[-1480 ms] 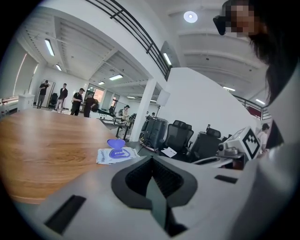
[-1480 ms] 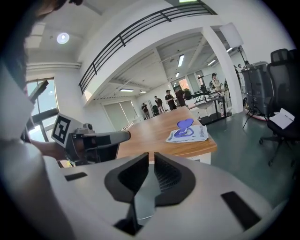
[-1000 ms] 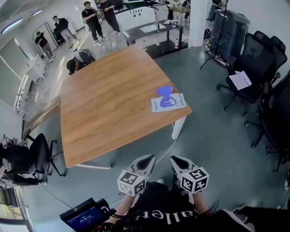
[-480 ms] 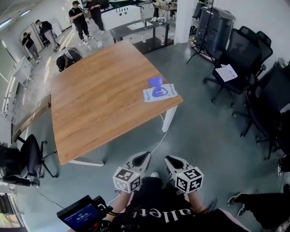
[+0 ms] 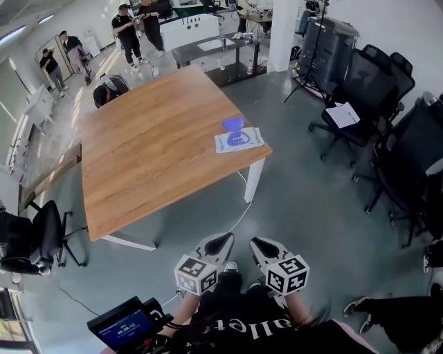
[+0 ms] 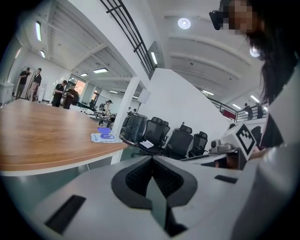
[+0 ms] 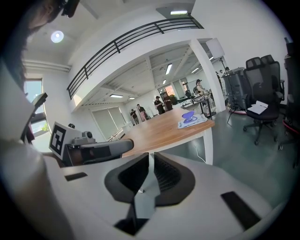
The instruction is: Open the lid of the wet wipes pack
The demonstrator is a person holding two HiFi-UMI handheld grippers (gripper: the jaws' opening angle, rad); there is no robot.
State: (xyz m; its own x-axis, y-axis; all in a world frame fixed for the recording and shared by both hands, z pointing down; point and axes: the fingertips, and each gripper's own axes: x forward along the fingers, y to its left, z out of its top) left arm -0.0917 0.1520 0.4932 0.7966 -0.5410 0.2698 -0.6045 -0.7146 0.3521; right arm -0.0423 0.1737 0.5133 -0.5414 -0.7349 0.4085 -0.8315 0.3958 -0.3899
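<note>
Place: open-plan office hall | big wood-topped surface on white legs | a second, dark desk beyond it | black mesh swivel chairs bunched on the right | people standing about at the far end | grey floor, white column | railed mezzanine and strip lights overhead

In front of you stands a large wooden table on a grey floor. To your right, black office chairs stand near a white column. Behind the table some people stand beside a dark desk. A round lamp shines in the white ceiling.
</note>
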